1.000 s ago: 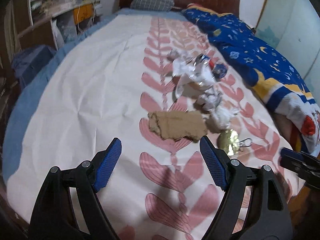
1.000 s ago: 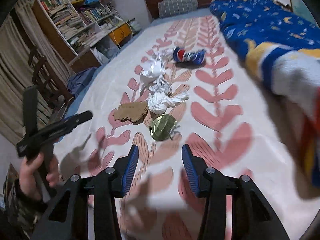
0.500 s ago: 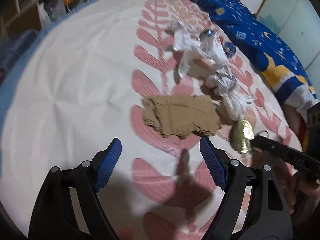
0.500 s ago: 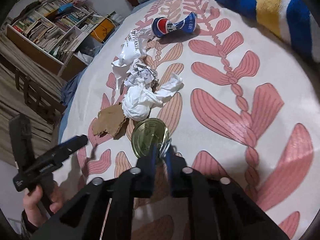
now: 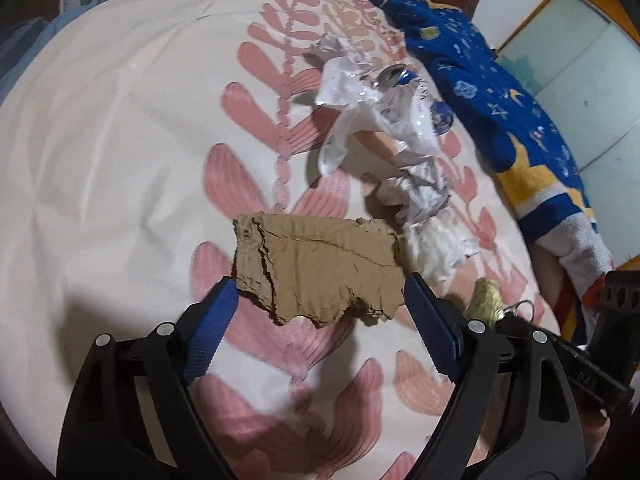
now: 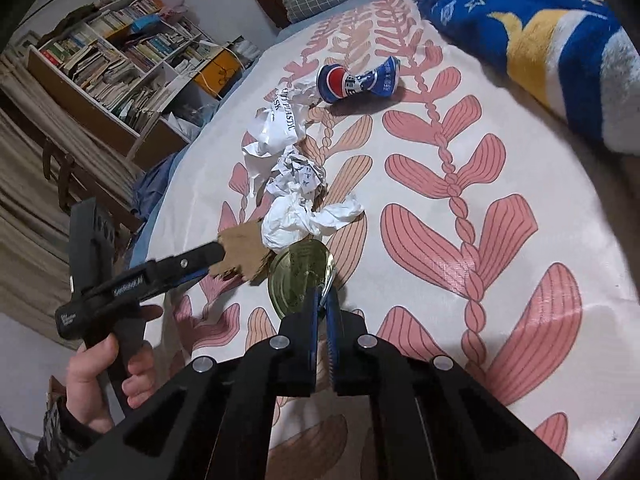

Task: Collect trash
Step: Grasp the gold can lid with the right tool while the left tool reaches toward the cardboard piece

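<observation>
Left gripper [image 5: 320, 300]: we have its jaws spread wide, one on each side of the torn cardboard [image 5: 320, 268], nothing clamped.
Cardboard: flat on the leaf-print bedsheet [image 5: 100, 160], beside the crumpled white paper [image 6: 296, 224].
Right gripper [image 6: 322, 300]: we have it clenched on the pull ring of the gold can lid [image 6: 300, 276].
Crushed can [image 6: 356, 80]: farther up the bed.

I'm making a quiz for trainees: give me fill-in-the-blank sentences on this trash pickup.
1. The right tongs are shut on the gold ____.
2. The open left tongs straddle a torn piece of ____.
3. The crushed can is mostly ____ in colour.
4. The trash lies on a ____.

Missing words: lid; cardboard; blue; bed
</observation>
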